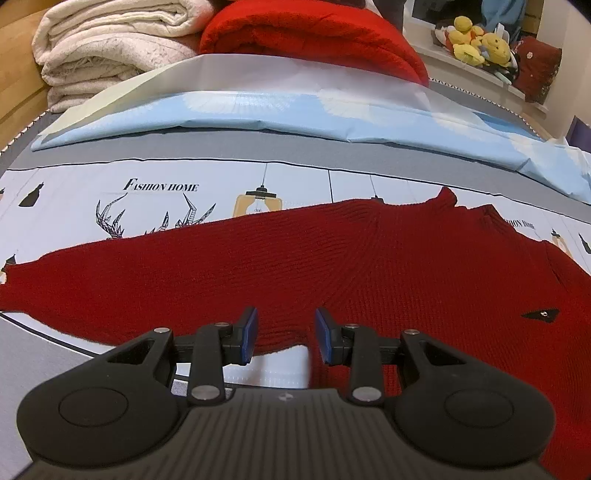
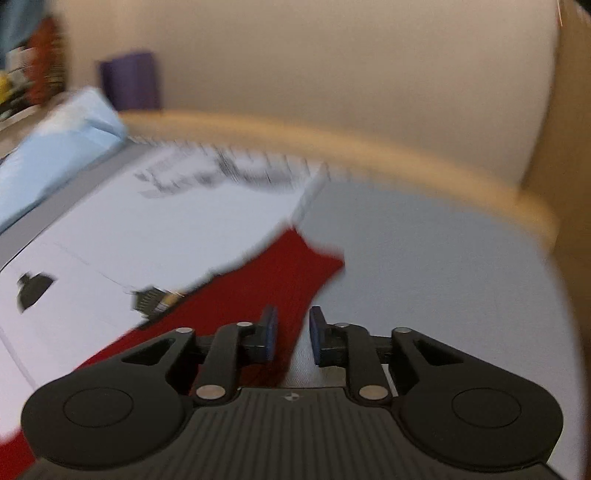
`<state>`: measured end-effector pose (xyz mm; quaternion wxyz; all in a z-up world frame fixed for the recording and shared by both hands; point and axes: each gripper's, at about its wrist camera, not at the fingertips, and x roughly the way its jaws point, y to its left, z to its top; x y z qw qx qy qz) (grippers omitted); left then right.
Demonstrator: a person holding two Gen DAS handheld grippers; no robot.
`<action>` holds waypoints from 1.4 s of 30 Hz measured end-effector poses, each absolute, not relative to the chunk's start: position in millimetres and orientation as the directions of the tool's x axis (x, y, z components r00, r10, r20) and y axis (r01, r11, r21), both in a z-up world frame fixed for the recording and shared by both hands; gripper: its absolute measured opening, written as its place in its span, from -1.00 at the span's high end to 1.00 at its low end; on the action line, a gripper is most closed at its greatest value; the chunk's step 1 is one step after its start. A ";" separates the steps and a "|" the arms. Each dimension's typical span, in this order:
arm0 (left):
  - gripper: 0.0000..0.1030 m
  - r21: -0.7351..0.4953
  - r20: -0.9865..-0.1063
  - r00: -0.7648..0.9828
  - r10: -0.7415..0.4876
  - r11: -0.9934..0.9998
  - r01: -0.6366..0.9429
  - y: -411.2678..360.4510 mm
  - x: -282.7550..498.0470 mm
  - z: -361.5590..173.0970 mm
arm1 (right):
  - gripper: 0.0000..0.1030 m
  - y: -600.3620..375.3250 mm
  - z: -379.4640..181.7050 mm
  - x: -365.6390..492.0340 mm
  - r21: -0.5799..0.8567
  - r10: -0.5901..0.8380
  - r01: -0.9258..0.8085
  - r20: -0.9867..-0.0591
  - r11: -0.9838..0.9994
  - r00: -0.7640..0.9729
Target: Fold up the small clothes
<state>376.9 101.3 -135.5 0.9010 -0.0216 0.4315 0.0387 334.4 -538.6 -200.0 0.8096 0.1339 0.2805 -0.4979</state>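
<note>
A printed sheet (image 1: 166, 192) covers the middle of the left view, and a red sweater (image 1: 295, 258) lies flat on it, spreading from the left edge to the lower right. Folded white blankets (image 1: 110, 48) sit upper left, a red blanket (image 1: 314, 33) top centre, yellow plush toys (image 1: 476, 40) upper right. At bottom centre the left gripper (image 1: 284, 328) is parted over the sweater's near edge, holding nothing. In the blurred right view, the right gripper (image 2: 293, 332) is likewise parted, over a sleeve (image 2: 295, 266).
</note>
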 end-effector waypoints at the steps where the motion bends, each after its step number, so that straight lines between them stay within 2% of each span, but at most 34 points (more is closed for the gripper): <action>1: 0.28 -0.006 -0.780 0.624 0.050 0.996 -0.086 101.0 376.9 -136.3 | 0.44 -520.5 -194.4 340.4 -0.046 -0.706 0.839 -0.566 0.543 0.426; 3: 0.28 -0.005 -0.781 0.623 0.048 0.996 -0.084 100.7 377.4 -137.3 | 0.41 -483.8 -188.9 361.6 0.022 -0.554 0.691 -0.578 0.723 0.599; 4: 0.28 -0.008 -0.780 0.623 0.048 0.996 -0.086 101.3 377.8 -137.3 | 0.37 -461.2 -187.5 377.6 0.080 -0.410 0.562 -0.600 0.823 0.687; 6: 0.28 -0.017 -0.779 0.625 0.045 0.995 -0.094 103.7 378.8 -136.7 | 0.31 -419.5 -184.3 402.6 0.133 -0.209 0.360 -0.612 0.923 0.762; 8: 0.28 -0.026 -0.779 0.626 0.045 0.994 -0.104 106.6 379.9 -136.0 | -0.12 -372.8 -187.0 434.8 0.117 -0.051 0.162 -0.639 0.980 0.768; 10: 0.28 -0.032 -0.778 0.627 0.043 0.993 -0.109 109.0 379.8 -135.1 | -0.21 -340.2 -194.4 459.1 0.051 0.003 0.043 -0.677 0.998 0.736; 12: 0.28 -0.035 -0.777 0.628 0.042 0.993 -0.110 111.0 379.5 -134.0 | -0.19 -313.7 -209.5 483.0 -0.033 -0.014 -0.013 -0.720 0.999 0.694; 13: 0.28 -0.036 -0.776 0.629 0.041 0.993 -0.110 112.3 379.6 -133.2 | -0.06 -310.3 -216.3 491.4 -0.066 -0.038 -0.015 -0.733 0.998 0.679; 14: 0.28 -0.038 -0.776 0.630 0.041 0.993 -0.111 114.0 379.7 -132.4 | 0.36 -306.9 -223.0 500.5 -0.088 -0.060 -0.009 -0.747 0.996 0.663; 15: 0.28 -0.041 -0.775 0.631 0.040 0.993 -0.113 115.8 379.7 -131.7 | 0.45 -307.4 -224.3 504.0 -0.063 -0.044 -0.005 -0.742 0.998 0.669; 16: 0.28 -0.044 -0.775 0.631 0.039 0.992 -0.115 117.9 379.9 -131.0 | 0.69 -307.0 -221.4 509.2 -0.059 -0.046 0.005 -0.724 0.998 0.688; 17: 0.28 -0.046 -0.774 0.632 0.038 0.992 -0.116 119.5 379.7 -130.6 | 0.84 -306.4 -215.6 510.7 -0.068 -0.059 0.017 -0.696 0.998 0.716; 19: 0.28 -0.050 -0.776 0.630 0.036 0.992 -0.118 122.2 379.3 -130.0 | 0.87 -314.2 -197.0 506.8 0.013 -0.065 0.089 -0.585 0.996 0.809; 20: 0.28 -0.052 -0.777 0.629 0.033 0.992 -0.116 122.8 379.1 -129.7 | 1.00 -314.8 -196.8 508.7 0.029 -0.078 0.114 -0.561 0.993 0.824; 23: 0.28 -0.055 -0.777 0.630 0.022 0.993 -0.104 122.2 377.5 -126.7 | 0.95 -307.7 -216.2 524.3 -0.082 -0.101 0.060 -0.707 0.995 0.700; 25: 0.28 -0.057 -0.772 0.635 0.018 0.993 -0.099 121.6 376.3 -123.1 | 0.93 -308.8 -205.5 507.2 -0.059 -0.105 0.088 -0.650 0.994 0.753; 27: 0.28 -0.060 -0.766 0.642 0.017 0.994 -0.097 120.6 374.9 -119.0 | 0.86 -312.3 -199.9 484.9 0.023 -0.049 0.081 -0.625 0.996 0.779; 28: 0.28 -0.061 -0.764 0.645 0.016 0.994 -0.096 119.9 373.7 -116.6 | 0.72 -310.1 -206.4 476.6 0.025 -0.017 0.044 -0.642 0.999 0.766; 29: 0.28 -0.062 -0.763 0.646 0.014 0.993 -0.095 119.3 372.2 -114.1 | 0.51 -308.6 -220.2 473.4 -0.014 -0.014 0.005 -0.709 1.000 0.705; 30: 0.28 -0.065 -0.760 0.650 0.012 0.993 -0.094 118.8 370.3 -111.4 | 0.50 -308.3 -233.1 469.6 -0.058 -0.029 -0.024 -0.757 0.998 0.653; 31: 0.28 -0.067 -0.755 0.655 0.009 0.994 -0.091 118.5 367.6 -107.5 | 0.49 -308.2 -232.0 458.9 -0.085 -0.046 -0.022 -0.719 0.996 0.693; 32: 0.28 -0.069 -0.751 0.660 0.007 0.994 -0.089 118.3 365.0 -103.5 | 0.44 -309.8 -228.2 453.4 -0.086 -0.067 0.007 -0.724 0.996 0.686; 35: 0.28 -0.069 -0.737 0.676 0.003 0.994 -0.079 117.4 356.4 -90.7 | 0.43 -322.2 -211.3 422.6 0.062 -0.033 0.112 -0.721 0.992 0.692; 42: 0.25 -0.062 -0.692 0.722 0.016 0.995 -0.081 118.5 330.0 -59.4 | 0.34 -322.0 -152.2 303.8 0.069 -0.023 0.088 -0.639 0.994 0.769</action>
